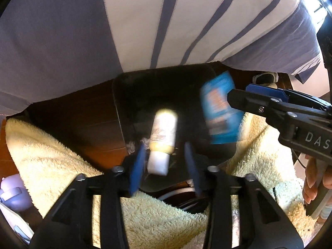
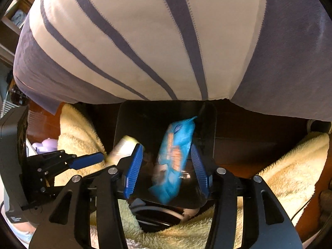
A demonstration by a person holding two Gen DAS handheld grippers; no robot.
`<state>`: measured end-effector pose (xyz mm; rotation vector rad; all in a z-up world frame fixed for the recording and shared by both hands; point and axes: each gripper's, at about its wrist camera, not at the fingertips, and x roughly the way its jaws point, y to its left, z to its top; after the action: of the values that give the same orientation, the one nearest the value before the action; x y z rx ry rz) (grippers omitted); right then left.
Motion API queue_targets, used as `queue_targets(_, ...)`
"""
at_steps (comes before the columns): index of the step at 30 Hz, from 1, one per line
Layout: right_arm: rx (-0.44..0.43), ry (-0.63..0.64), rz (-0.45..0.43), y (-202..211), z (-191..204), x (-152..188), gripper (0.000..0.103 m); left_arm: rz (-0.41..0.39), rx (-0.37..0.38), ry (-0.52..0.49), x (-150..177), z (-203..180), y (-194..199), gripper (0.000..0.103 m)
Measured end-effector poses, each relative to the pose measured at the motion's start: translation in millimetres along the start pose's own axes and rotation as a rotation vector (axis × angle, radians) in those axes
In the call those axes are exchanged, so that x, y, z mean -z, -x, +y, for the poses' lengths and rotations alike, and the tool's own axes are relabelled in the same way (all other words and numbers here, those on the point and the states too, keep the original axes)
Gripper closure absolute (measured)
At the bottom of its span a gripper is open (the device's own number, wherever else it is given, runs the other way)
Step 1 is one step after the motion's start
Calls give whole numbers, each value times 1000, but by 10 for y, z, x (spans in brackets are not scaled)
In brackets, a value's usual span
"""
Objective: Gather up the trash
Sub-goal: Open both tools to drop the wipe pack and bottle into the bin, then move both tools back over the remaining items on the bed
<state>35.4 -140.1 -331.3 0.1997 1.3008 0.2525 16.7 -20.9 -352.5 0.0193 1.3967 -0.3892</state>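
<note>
Left tongs (image 1: 165,166): nearest the left wrist lens, blue fingers (image 1: 137,170) spread wide, nothing gripped; white bottle between them but touching neither, as far as the blur allows.
White bottle (image 1: 162,139): blurred, pale body with yellowish band and white cap end toward the lens; over the dark bin mouth, just beyond the left fingertips. Also seen in the right wrist view (image 2: 124,147), left of the right tongs' left finger.
Right tongs (image 2: 167,170): blue ribbed fingers (image 2: 133,172) parted wide, clear gaps on both sides of the wrapper, no grip. From the left wrist view, reaching in from the right (image 1: 249,95), fingertips beside the wrapper.
Blue wrapper (image 2: 174,159): blurred, bright blue with orange print, standing roughly on end between the right fingers, over the bin. In the left wrist view (image 1: 223,112), right of the bottle and partly behind the right tongs.
Bin (image 2: 145,120): black, rounded rectangular opening, directly beyond both tongs; interior dark, contents hard to make out.
Fleece legs (image 1: 51,149): cream fuzzy fabric flanking the bin left and right.
Shirt (image 1: 186,20): white with blue-grey stripes, filling the far upper half of both views.
Floor (image 1: 87,120): reddish-brown wood beside the bin.
Purple object (image 1: 12,195): near left edge, partly cut off, identity unclear.
</note>
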Motion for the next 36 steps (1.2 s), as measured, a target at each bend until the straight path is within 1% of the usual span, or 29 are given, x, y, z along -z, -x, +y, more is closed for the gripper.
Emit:
queue_targets(3, 4, -9, -8, 30, -16, -9, 49, -17, -9, -3, -17, -15, 26, 43)
queue_targets(5, 10, -14, -20, 73, -30, -11, 40, -25, -15, -1, -22, -15, 33, 38)
queue_targets(6, 16, -16, -26, 88, -39, -13, 37, -30, -19, 0, -23, -12, 47, 35)
queue_targets(8, 46, -18, -48, 147, -71, -20, 22, -42, -28, 4, -29, -10, 92, 29)
queue_targets(10, 72, -16, -73, 210, -95, -26, 15, -64, -33, 9, -34, 4, 160, 26)
queue_targets(11, 80, -16, -88, 247, -108, -27, 13, -74, -33, 10, -41, 11, 191, 24)
queue_targets(15, 92, -8, -128, 381, -120, -35, 13, -128, -47, 12, -64, 13, 377, 17)
queue_targets(19, 88, 8, -183, 569, -90, -45, 13, -180, -66, -8, -105, -35, 582, 15)
queue_targets(21, 97, 19, -232, 717, -68, -72, 13, -220, -80, -21, -132, -49, 722, 15)
queue_targets(24, 120, 34, -302, 915, -40, -124, 13, -274, -82, -24, -170, -57, 925, 15)
queue_targets(25, 119, 37, -331, 1016, -36, -154, 13, -298, -90, -26, -194, -62, 1008, 15)
queue_targets(27, 113, 39, -360, 1120, -19, -195, 13, -342, -104, -31, -247, -73, 1163, 15)
queue_targets(29, 119, 66, -408, 1255, 12, -255, 13, -377, -113, -33, -312, -80, 1280, 15)
queue_targets(31, 136, 80, -430, 1348, 44, -328, 13, -414, -121, -35, -390, -83, 1413, 15)
queue_targets(36, 134, 75, -491, 1617, 42, -584, 13, -488, -139, -38, -595, -57, 1704, 15)
